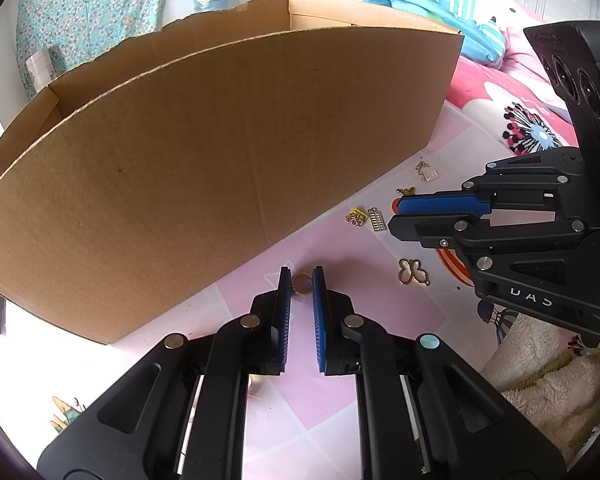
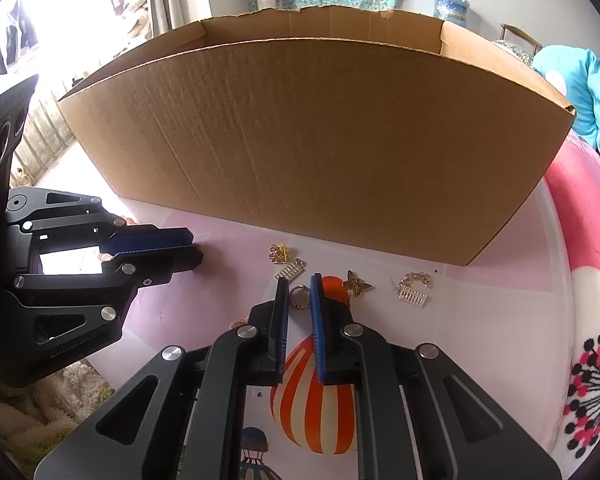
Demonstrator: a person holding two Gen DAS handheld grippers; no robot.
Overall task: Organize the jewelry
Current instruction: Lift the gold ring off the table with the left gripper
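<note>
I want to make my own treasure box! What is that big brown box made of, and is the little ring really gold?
The big box looks like plain brown corrugated cardboard, matte, with fine ribbing on its wall and a torn top edge. The ring between the left gripper fingers looks like shiny gold-coloured metal, since it glints; whether it is real gold cannot be told.
</note>
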